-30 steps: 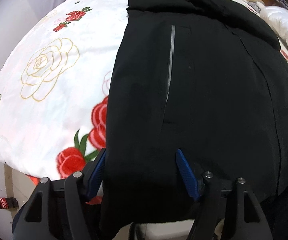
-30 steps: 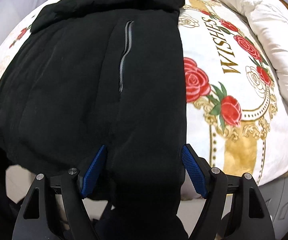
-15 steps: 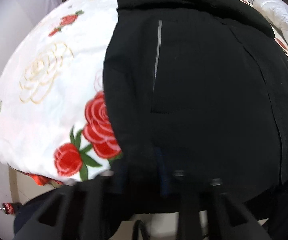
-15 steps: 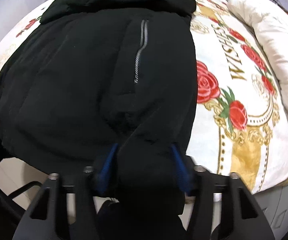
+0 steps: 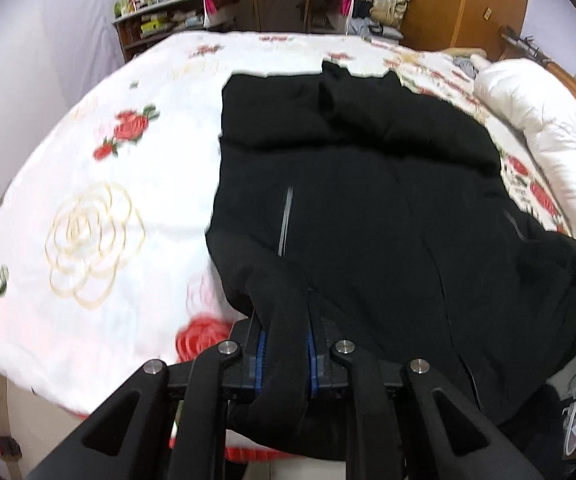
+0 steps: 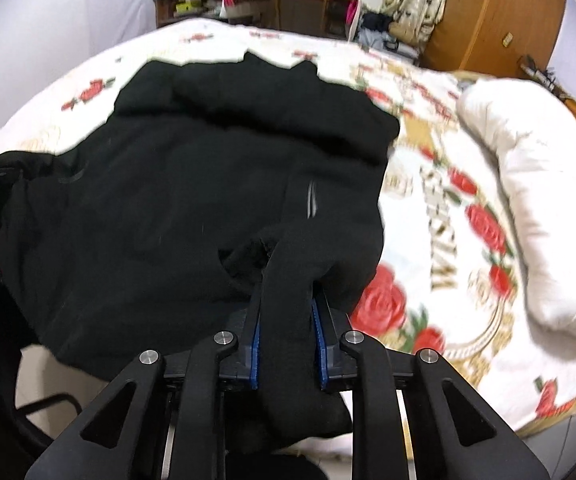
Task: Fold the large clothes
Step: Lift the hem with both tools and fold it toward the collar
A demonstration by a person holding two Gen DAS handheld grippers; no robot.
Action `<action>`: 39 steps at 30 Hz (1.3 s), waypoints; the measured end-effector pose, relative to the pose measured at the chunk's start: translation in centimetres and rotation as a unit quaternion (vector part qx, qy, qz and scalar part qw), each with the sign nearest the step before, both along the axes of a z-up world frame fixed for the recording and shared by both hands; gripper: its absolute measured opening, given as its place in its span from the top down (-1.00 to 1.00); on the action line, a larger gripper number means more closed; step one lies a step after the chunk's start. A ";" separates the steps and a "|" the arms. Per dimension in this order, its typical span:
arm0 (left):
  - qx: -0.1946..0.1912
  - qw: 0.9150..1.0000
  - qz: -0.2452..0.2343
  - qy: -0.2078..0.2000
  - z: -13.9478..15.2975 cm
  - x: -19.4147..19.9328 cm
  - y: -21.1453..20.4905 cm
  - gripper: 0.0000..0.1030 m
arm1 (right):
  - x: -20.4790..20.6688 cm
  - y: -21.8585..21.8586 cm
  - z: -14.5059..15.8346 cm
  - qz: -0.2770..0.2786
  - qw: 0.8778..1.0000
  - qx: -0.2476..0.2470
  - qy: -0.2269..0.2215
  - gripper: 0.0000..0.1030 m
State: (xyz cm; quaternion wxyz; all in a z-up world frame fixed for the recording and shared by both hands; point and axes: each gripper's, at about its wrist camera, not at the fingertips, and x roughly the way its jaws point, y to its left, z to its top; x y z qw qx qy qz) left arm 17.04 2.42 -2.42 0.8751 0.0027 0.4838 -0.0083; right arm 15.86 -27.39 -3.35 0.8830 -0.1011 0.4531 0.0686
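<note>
My left claw (image 5: 285, 354) is closing on the near hem of the black jacket (image 5: 368, 208), and my right claw (image 6: 285, 344) is closing on the same hem further right. The jacket lies spread across the rose-print bed (image 5: 99, 216), its near edge lifted.

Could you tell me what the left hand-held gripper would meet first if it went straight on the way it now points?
Most likely more of the black jacket, whose hem the left hand-held gripper is closing on; depth is hard to judge through the fisheye.
</note>
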 end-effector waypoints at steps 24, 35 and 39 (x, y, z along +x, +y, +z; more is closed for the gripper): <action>-0.041 0.997 0.063 0.022 1.1 21.8 3.4 0.63 | 23.7 -1.4 5.2 -0.026 0.999 -0.011 0.019 0.62; -0.155 0.976 0.119 0.096 -3.7 29.9 5.7 0.38 | 35.5 -4.5 1.0 -0.090 0.989 0.069 0.100 0.58; -0.176 0.971 0.144 0.070 -3.3 29.8 7.5 -0.07 | 37.0 -6.1 0.9 -0.126 0.985 0.082 0.087 0.35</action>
